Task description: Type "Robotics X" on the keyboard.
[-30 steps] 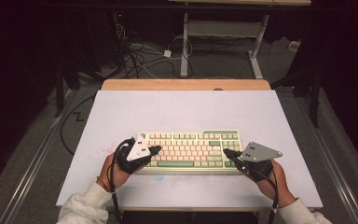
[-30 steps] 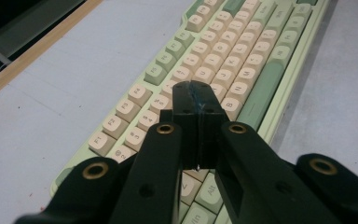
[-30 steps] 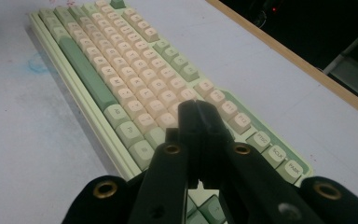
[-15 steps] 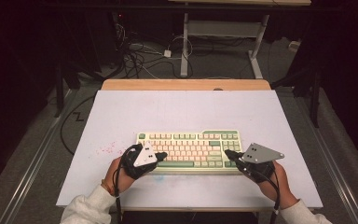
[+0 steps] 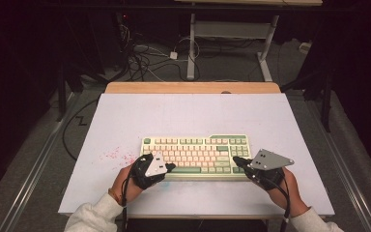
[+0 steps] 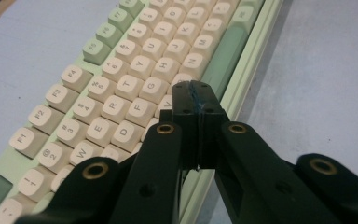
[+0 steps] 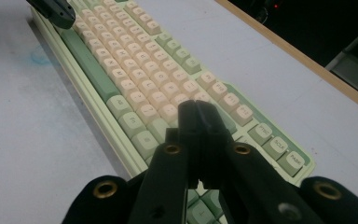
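Hovering at the near edge of a cream-and-green keyboard (image 5: pixel 196 157), both tools have their jaws clenched with nothing between them. The left hand-held gripper (image 5: pixel 170 167) points its tips over the keyboard's bottom rows, just left of the long green space bar (image 6: pixel 223 58), which lies ahead and to the right of its jaws in the left gripper view. The right hand-held gripper (image 5: pixel 236 161) sits at the keyboard's opposite end, its tips over the cream keys beside the green arrow cluster. In the right gripper view the other tool's tip shows far ahead at top left. The keyboard lies flat on the pale desk (image 5: pixel 188 113), between the two hands.
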